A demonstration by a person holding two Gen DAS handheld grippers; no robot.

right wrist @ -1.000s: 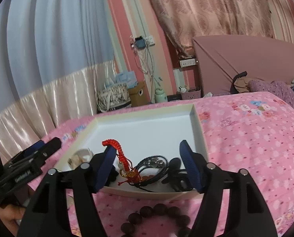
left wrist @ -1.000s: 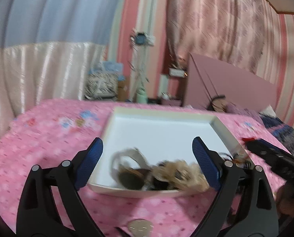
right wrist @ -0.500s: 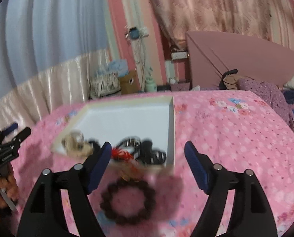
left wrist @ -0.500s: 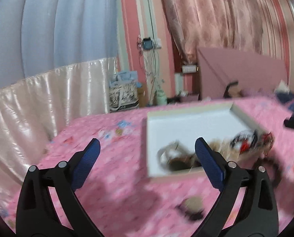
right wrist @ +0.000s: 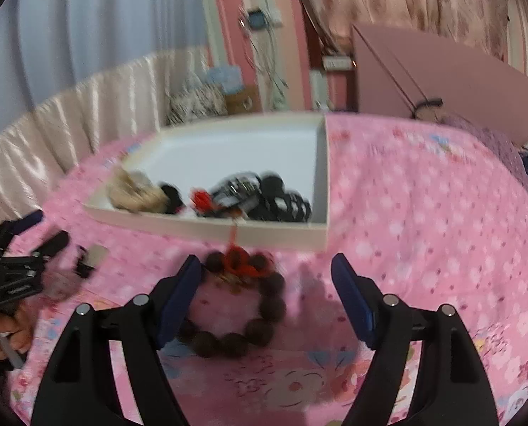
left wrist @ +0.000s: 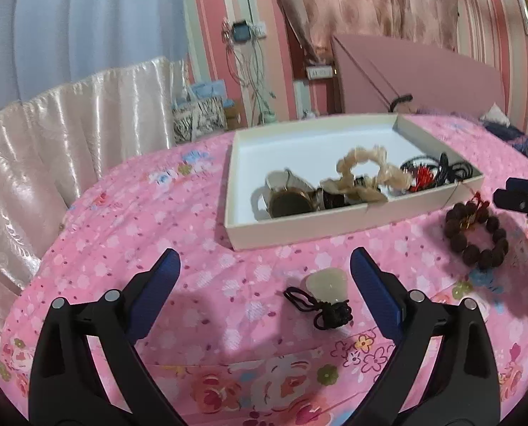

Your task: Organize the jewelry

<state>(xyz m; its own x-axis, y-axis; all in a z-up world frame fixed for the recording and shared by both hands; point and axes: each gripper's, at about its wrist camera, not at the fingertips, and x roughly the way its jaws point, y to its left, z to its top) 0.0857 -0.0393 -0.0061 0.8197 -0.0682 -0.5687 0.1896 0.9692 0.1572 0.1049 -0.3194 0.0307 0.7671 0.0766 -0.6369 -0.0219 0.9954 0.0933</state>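
Both grippers: spread, holding nothing.
Bead bracelet [right wrist: 242, 305]: between right gripper [right wrist: 265, 284] fingers, touching the left one.
Pendant [left wrist: 326, 284]: between left gripper [left wrist: 264, 277] fingers.

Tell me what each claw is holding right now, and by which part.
Nothing. The left claw and right claw are both open, above the pendant and bead bracelet.

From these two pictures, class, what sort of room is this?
Most likely a bedroom: a pink flowered bedspread serves as the work surface, a padded pink headboard stands behind it, and curtains hang along the wall.
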